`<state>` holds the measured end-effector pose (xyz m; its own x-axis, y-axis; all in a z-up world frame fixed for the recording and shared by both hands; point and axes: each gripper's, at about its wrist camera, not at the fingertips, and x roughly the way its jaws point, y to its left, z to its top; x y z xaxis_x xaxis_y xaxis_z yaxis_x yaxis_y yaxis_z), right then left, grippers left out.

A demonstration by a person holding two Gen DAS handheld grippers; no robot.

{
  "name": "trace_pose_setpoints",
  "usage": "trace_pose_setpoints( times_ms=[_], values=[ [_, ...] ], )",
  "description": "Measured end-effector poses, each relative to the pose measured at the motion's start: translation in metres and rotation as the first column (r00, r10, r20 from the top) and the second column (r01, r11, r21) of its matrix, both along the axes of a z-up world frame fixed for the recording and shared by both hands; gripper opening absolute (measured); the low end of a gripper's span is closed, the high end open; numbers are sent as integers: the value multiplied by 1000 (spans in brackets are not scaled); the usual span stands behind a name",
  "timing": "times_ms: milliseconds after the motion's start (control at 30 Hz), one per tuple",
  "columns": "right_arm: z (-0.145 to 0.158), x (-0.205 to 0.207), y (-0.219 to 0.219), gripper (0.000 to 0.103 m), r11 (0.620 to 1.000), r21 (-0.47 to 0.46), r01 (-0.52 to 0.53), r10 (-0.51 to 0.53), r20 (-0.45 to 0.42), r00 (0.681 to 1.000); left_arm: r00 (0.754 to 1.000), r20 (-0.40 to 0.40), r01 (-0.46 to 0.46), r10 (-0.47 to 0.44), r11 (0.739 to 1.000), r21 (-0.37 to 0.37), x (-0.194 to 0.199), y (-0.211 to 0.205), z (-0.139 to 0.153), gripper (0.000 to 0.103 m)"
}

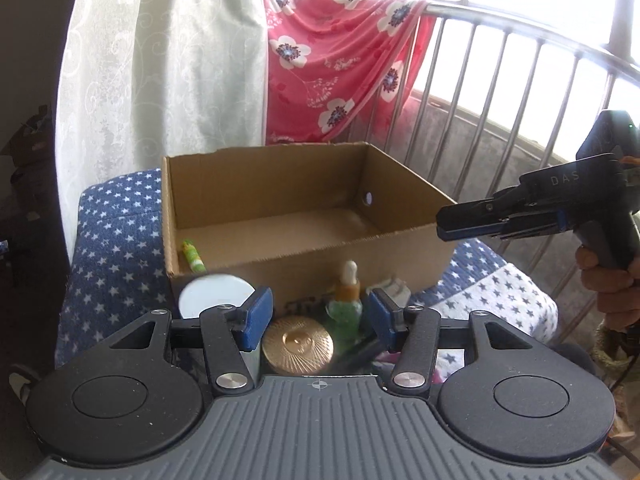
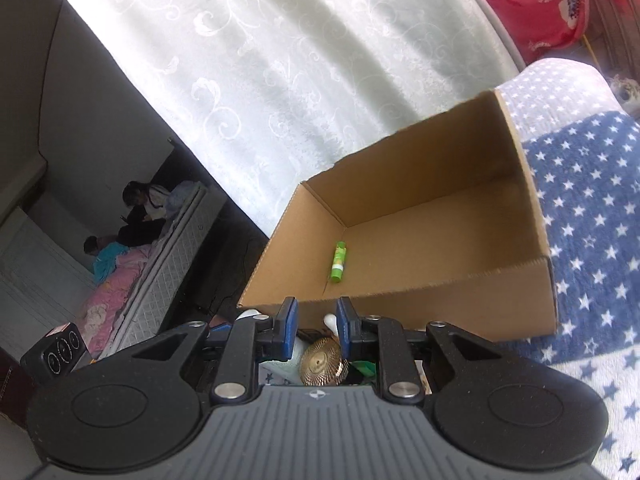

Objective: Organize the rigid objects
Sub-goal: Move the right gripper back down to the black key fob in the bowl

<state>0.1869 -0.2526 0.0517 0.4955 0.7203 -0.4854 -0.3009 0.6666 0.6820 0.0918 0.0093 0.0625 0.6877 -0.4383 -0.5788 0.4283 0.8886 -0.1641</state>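
Observation:
An open cardboard box [image 1: 304, 268] stands on the star-patterned blanket; it also shows in the right wrist view [image 2: 440, 300]. A green tube [image 1: 193, 257] lies inside by its left wall, also seen in the right wrist view [image 2: 338, 262]. In front of the box sit a gold-lidded jar [image 1: 298, 345], a green dropper bottle [image 1: 347, 300] and a white round lid [image 1: 216, 293]. My left gripper [image 1: 318, 320] is open above them, empty. My right gripper [image 2: 317, 330] is open and empty, hovering at the box's right side [image 1: 472, 222]. The gold jar [image 2: 322, 365] lies below it.
A blue and white star blanket [image 1: 116, 256] covers the surface. A metal railing [image 1: 520, 92] with a red flowered cloth [image 1: 340, 60] stands behind the box. A white curtain [image 1: 168, 68] hangs at the left. A bed with people [image 2: 136, 232] lies far left.

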Motion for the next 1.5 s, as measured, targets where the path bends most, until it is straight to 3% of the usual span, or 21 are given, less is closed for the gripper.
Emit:
trace_pose_setpoints(
  times_ms=[167,333,767,1067,1233,1500],
  values=[
    [-48,-12,-6,27,998,-6,57,-57,-75,996,996,-79,31,-32,999,-20,-17,-24,-40,52],
    [-73,-20,1,33,998,5,62,-61,-91,994,993,-117,27,-29,999,-17,-18,-38,-64,51],
    [-79,-40,30,33,995,43,-89,91,-46,995,995,-100,33,-27,997,66,-9,-53,-78,38],
    [-91,-30,35,33,996,34,-78,81,-85,993,993,-101,63,-57,997,55,-5,-59,-80,39],
    [-94,-31,28,33,995,75,-73,80,-98,992,996,-62,67,-62,995,75,-12,-63,-78,39],
    [-92,-40,19,33,994,89,-66,73,-72,995,997,6,75,-75,996,45,-29,-64,-71,39]
  ],
)
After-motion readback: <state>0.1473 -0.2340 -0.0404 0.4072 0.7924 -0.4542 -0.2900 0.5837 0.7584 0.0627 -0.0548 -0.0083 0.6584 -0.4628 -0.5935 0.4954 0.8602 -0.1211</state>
